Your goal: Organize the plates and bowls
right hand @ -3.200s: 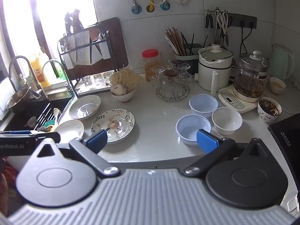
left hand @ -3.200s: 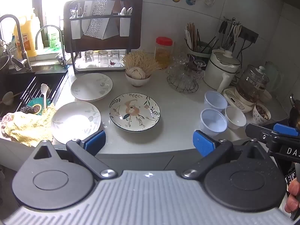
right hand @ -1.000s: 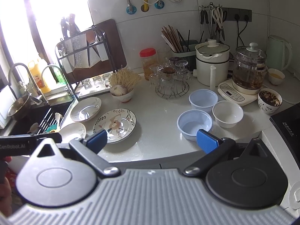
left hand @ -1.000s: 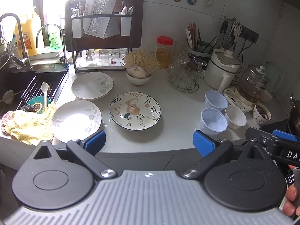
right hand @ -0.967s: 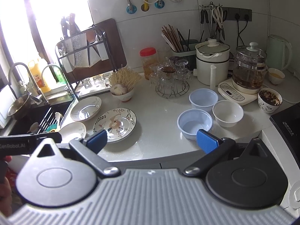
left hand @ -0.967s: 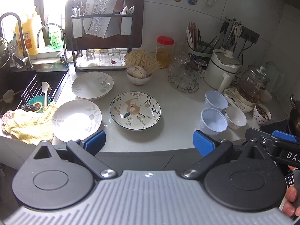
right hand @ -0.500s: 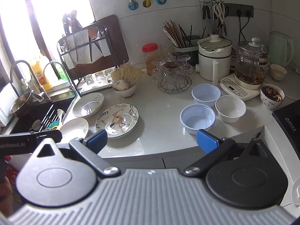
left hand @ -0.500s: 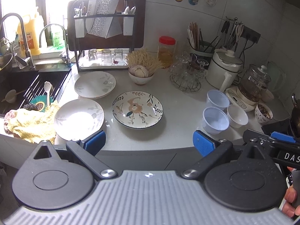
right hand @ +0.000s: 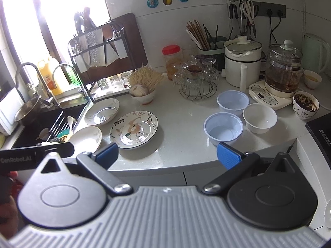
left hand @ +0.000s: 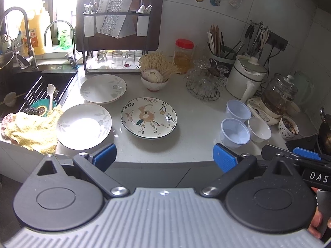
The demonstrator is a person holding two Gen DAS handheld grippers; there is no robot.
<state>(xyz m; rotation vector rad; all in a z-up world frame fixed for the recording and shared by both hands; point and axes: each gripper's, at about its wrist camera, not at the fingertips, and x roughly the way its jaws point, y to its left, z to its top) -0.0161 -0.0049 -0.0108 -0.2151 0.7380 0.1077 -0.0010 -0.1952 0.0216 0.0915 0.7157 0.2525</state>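
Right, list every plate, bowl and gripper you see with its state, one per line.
Floral plate: flat, empty, unstacked.
Near white plate: flat, empty, beside yellow cloth.
Far white plate: flat, empty.
Two plastic bowls: upright, empty.
White ceramic bowl: upright, empty.
Left gripper: open.
Right gripper: open.

Open lane up the table's middle

Bare table separates your floral plate from the plastic bowls; glass rack blocks its far end.
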